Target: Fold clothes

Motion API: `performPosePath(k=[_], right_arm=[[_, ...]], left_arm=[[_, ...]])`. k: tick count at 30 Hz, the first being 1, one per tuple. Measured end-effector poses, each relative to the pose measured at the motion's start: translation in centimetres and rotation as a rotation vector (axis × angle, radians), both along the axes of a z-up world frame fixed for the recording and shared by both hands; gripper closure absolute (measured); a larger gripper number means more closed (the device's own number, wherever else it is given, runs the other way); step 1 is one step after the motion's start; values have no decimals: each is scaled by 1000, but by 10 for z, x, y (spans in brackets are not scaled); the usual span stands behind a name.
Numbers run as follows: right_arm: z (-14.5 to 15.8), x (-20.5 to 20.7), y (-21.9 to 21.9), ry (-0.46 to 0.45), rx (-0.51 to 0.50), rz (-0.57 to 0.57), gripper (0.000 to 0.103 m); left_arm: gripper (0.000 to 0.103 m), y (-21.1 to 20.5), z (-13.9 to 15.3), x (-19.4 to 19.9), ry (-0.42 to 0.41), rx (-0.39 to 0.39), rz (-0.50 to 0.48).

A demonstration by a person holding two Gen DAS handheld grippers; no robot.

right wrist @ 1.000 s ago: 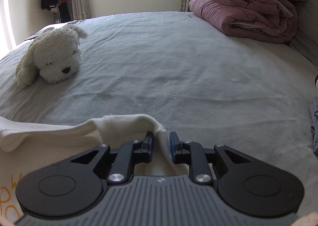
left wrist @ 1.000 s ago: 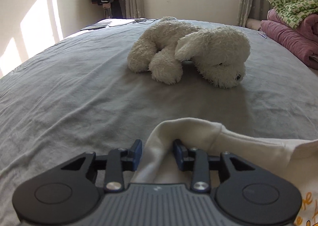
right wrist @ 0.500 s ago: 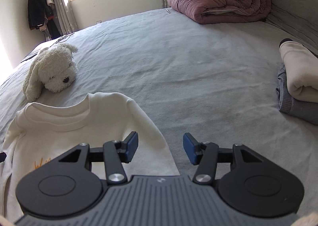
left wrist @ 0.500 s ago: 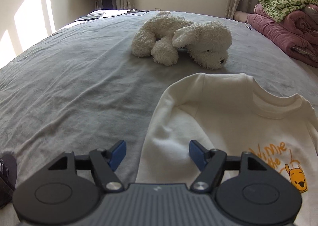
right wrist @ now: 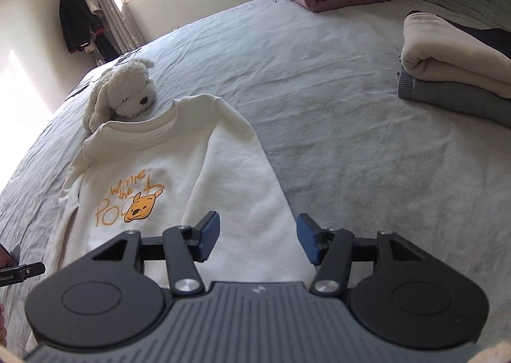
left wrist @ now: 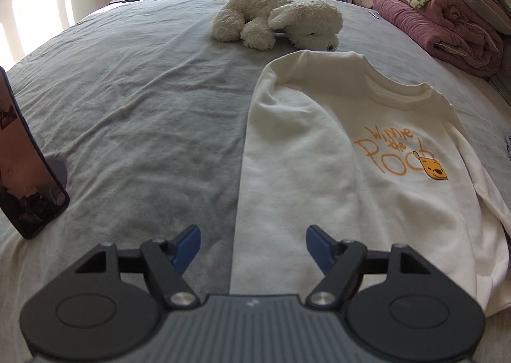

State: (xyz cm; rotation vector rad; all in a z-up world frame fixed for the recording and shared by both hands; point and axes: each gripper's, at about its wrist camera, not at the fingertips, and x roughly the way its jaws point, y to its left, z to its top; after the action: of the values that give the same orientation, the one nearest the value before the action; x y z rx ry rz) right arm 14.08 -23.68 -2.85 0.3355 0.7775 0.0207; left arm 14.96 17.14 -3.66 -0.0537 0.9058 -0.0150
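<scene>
The cream long-sleeved sweatshirt with an orange bear print [left wrist: 367,171] lies face up on the grey bed sheet [left wrist: 134,126], collar toward the far edge by the window, both sleeves laid inward over its body. The left gripper [left wrist: 252,245] hangs over the sweatshirt's left fold with its jaws spread, holding nothing. The right gripper [right wrist: 258,237] is over the right sleeve; its jaws are opening and no cloth is pinched between them.

The likely trouble is the next fold. A pinch that takes only the top sleeve layer would drag the sleeve out and undo the tuck. Uneven lifting would skew the hem.

The white plush dog [left wrist: 278,23] touches the collar, so a fold carried far could snag it. The stack of folded cream and grey garments [right wrist: 453,69] sits well apart, near the bed's right edge.
</scene>
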Motion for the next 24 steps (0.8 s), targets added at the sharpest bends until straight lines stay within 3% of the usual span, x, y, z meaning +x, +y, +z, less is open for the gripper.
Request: performPosePath(k=[8,16,19,20,22,24], right_arm=[[-9,-50,16,16,9,76,44],[-33,-75,32,47,48,111,43],[-43,-83,40,16,51,85,44],[-45,-86,42,-7,41,61,46],[-51,-92,45,-52,24,-5,72],[-56,-95,46,-80,20,-44,86]], left_arm=[[29,13,-7,-52,38,-29,15],[28,13,-6,-92,31,-103,30],[27,5,-14,-104,10,-107,47],[27,1,-18,-108,2,-107,54],[29,-4,-23,-115,-35,-87,82],[41,-10,-27,-122,-85,-54,119]])
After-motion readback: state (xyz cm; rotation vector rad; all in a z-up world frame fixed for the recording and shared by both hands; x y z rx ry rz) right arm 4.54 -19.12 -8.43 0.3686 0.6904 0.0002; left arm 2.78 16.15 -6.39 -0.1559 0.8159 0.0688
